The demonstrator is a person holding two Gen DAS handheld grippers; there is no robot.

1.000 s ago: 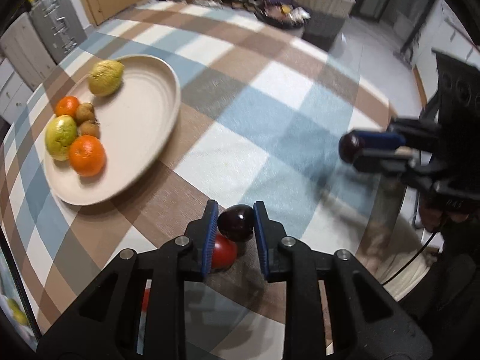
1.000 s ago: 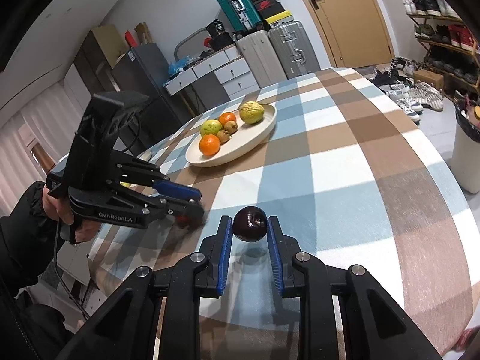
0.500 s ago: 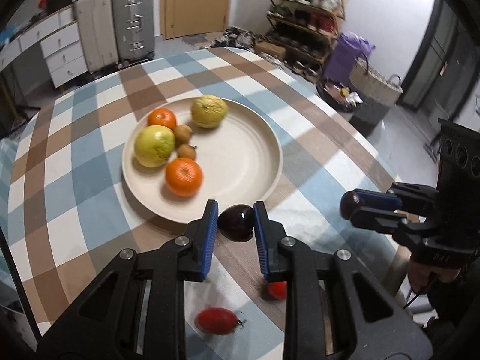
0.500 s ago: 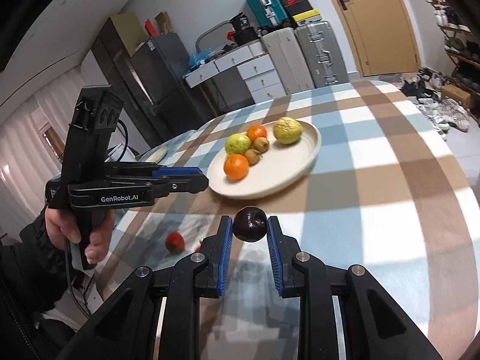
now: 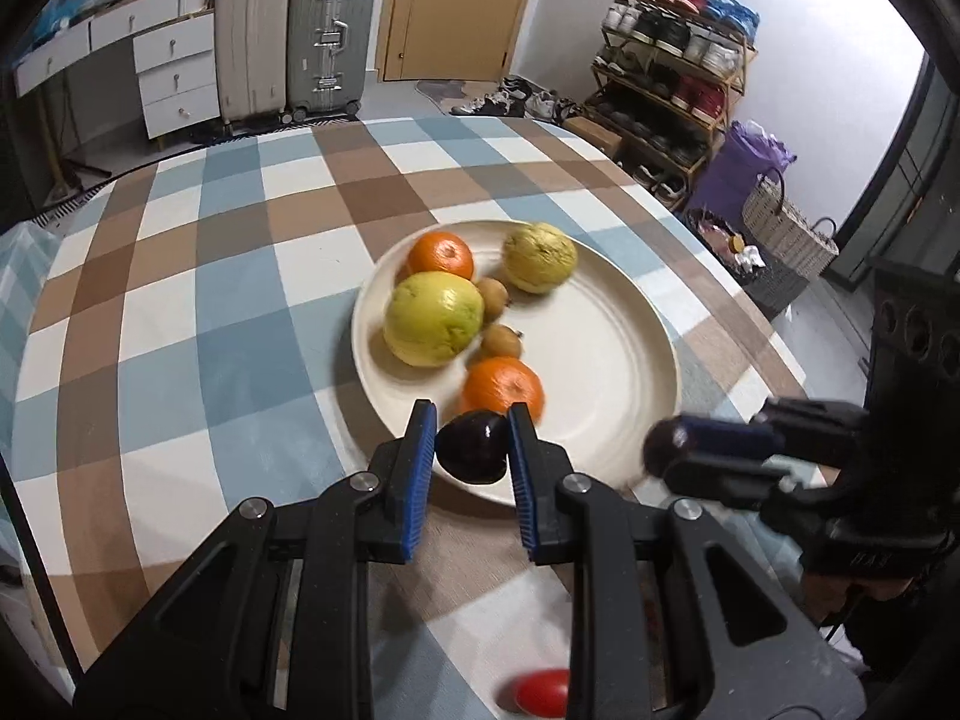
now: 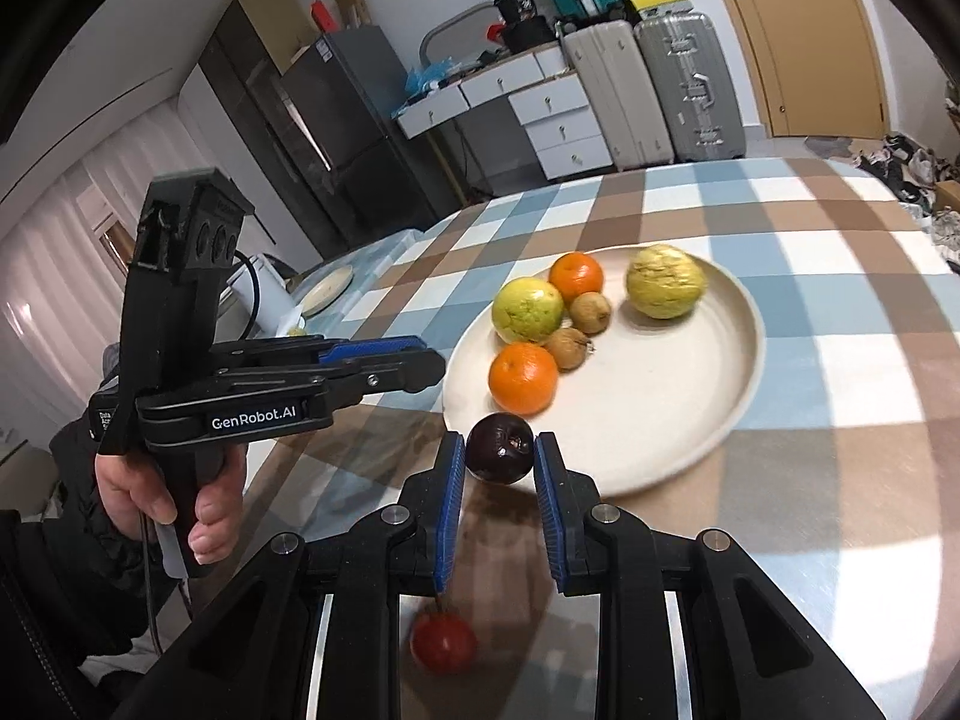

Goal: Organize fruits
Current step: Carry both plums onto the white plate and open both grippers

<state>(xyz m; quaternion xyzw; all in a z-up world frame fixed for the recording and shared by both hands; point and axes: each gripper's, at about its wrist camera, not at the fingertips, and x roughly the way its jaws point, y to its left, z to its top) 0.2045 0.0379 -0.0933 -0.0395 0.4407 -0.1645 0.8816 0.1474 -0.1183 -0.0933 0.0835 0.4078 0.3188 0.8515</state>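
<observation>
Nearest to me, two red fruits are left on the table (image 5: pixel 198 324): one (image 5: pixel 536 691) shows low in the left view, partly behind my left hand-held gripper (image 5: pixel 471 450), and one (image 6: pixel 443 642) lies under my right hand-held gripper (image 6: pixel 499 457) (whether these are the same fruit or two, I cannot tell). Next out, each hand-held gripper is clenched on a dark plum: the left plum (image 5: pixel 474 447) hangs over the near rim of the plate (image 5: pixel 600 360), and the right plum (image 6: pixel 500 456) sits just short of that rim in its own view. So I judge both plums as carried but not yet set down. Farther on, the plate already holds six pieces, clustered toward one side: a near orange (image 5: pixel 503 387), two small brown kiwis (image 5: pixel 501 341), a large green-yellow fruit (image 5: pixel 433 327), a second orange (image 5: pixel 441 255) and a yellow knobbly fruit (image 5: pixel 539 256). The other half of the plate is bare, so I reckon there is room for what remains. By my count the job is past halfway: release two plums, then fetch the red fruit.
</observation>
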